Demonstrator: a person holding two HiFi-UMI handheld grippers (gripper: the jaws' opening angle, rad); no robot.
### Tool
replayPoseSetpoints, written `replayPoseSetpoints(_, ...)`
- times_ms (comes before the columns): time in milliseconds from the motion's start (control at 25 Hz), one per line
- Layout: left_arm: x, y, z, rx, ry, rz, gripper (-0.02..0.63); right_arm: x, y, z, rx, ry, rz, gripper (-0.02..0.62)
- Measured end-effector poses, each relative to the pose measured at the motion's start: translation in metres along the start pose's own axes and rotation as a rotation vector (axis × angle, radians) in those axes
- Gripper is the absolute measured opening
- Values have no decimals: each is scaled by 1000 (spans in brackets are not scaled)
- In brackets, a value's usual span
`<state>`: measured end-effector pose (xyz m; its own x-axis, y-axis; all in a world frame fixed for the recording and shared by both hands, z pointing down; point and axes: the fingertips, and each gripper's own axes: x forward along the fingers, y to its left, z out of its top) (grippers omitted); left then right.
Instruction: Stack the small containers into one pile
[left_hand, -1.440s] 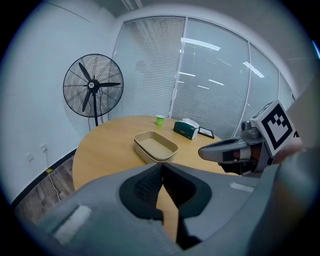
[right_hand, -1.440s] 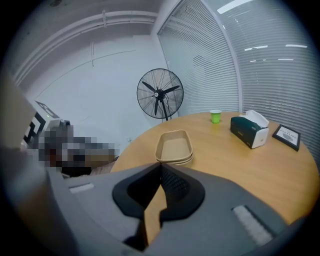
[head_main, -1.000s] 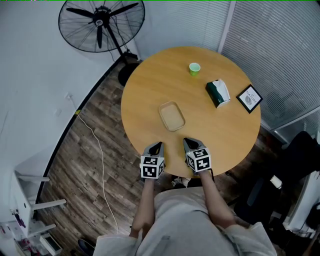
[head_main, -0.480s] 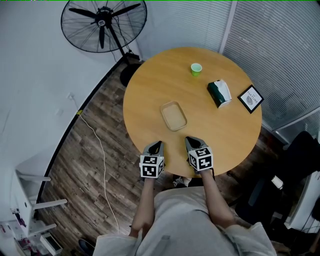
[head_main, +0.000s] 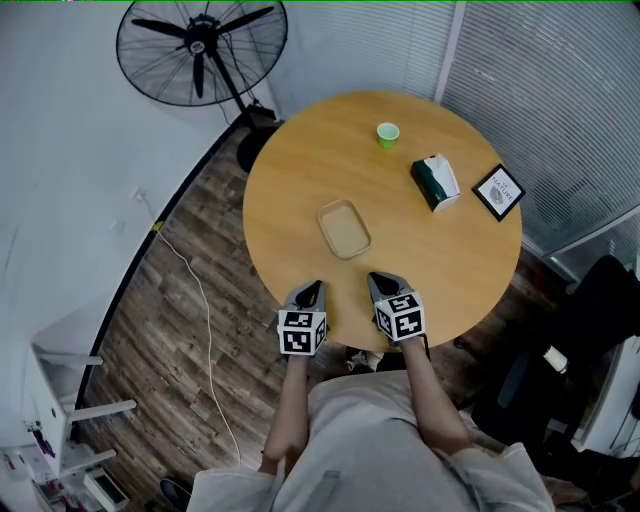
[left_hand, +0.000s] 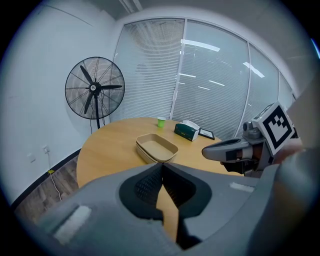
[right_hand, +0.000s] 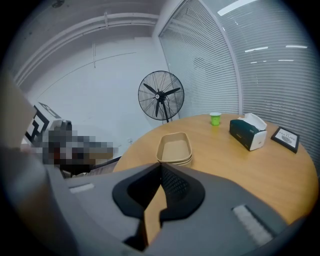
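Two hand-held grippers rest side by side at the near edge of a round wooden desk, seen from above by a camera on the person's head. The left hand-held gripper has its jaws pressed together with nothing between them; only the desk's wood shows past the closed tips. The right hand-held gripper is the same, jaws together and empty. Each carries a cube with black-and-white square markers, and the person's forearms reach back from them toward the bottom of the picture.

Just beyond the two tips, near the middle of the desk, sits a pile of small containers: shallow tan trays with rounded corners, nested one inside another. How many make up the pile is hard to tell. Neither gripper touches it.

Farther back on the desk stands a small green cup. To its right lies a dark green tissue box with white tissue poking out, and beside that a small black framed card near the desk's right edge.

Behind the desk, on the dark wood-plank floor, stands a black pedestal fan. A white cable trails across the floor at the left. Closed blinds cover the windows at the back.
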<state>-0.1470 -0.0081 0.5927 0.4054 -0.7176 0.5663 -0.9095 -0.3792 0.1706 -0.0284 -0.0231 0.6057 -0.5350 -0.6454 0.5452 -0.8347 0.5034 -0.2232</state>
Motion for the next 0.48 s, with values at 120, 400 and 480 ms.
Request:
replayPoseSetpoints(120, 0, 0, 0, 2, 2, -1, 0, 1, 2, 1, -6, 0, 6, -2)
replayPoseSetpoints(400, -1, -1, -2, -1, -2, 0, 0, 1, 9, -2, -26, 8, 26, -2)
replayPoseSetpoints(480, -2, -2, -2, -2, -5, -1, 0, 1, 10, -4, -30, 12, 29, -2)
